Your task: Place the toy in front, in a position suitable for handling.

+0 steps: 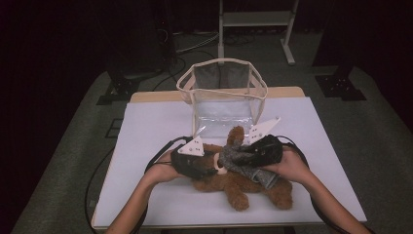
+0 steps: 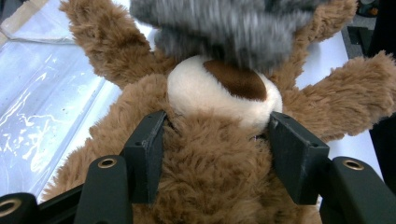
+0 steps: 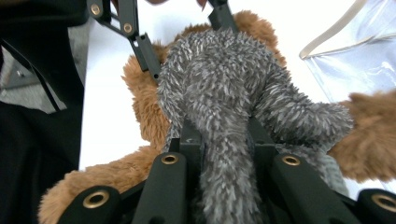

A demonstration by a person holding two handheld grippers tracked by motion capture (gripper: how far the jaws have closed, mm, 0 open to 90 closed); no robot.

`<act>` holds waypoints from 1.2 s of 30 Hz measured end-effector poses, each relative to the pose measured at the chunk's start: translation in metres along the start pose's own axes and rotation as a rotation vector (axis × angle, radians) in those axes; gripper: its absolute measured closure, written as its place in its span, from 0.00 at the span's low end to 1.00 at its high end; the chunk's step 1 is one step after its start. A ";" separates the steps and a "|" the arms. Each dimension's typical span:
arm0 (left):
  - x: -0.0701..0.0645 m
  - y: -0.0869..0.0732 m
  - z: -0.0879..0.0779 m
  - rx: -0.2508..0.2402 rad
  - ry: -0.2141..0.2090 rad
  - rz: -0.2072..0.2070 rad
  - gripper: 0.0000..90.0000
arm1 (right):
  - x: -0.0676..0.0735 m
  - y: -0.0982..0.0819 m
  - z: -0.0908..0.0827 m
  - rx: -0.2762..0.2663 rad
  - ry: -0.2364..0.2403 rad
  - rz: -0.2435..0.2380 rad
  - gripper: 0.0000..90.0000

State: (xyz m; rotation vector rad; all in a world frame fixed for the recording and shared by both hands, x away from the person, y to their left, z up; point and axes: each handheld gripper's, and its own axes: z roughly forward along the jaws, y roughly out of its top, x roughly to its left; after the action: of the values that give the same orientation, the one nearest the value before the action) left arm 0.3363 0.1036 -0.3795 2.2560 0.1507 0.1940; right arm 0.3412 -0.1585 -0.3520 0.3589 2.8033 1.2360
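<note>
Near the front of the white counter [image 1: 146, 122] lies the brown teddy bear [image 1: 234, 187], with bare surface on both sides and the clear bag [image 1: 224, 95] standing just behind it. Left gripper [image 2: 215, 154], forearm low, has its jaws around the bear's body below the muzzle, pads sunk into the fur. Right gripper [image 3: 224, 154] comes in level, jaws clamped on the grey fuzzy cloth [image 3: 224, 84] draped over the bear's head. Face mostly covered; cloth blurred up close.

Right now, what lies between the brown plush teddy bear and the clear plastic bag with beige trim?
In the high view, bare white table separates teddy bear from bag.
</note>
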 end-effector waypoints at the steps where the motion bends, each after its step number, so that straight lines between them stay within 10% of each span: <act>1: 0.000 -0.001 -0.001 0.000 0.001 0.002 0.44 | 0.000 0.000 0.002 0.006 -0.002 -0.002 0.81; 14: 0.001 -0.011 -0.028 0.000 0.039 0.009 0.40 | -0.005 -0.034 -0.024 -0.017 -0.038 0.071 0.82; 28: -0.004 -0.007 0.004 0.026 -0.020 -0.007 0.48 | -0.008 -0.041 -0.039 0.001 -0.092 0.089 0.82; 36: -0.007 0.003 0.018 0.020 -0.037 0.018 0.47 | 0.004 -0.025 -0.022 0.002 -0.058 0.012 0.82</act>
State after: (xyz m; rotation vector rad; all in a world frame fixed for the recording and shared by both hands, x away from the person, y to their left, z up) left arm 0.3330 0.0864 -0.3892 2.2796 0.1129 0.1607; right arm 0.3293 -0.1894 -0.3556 0.4052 2.7584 1.2046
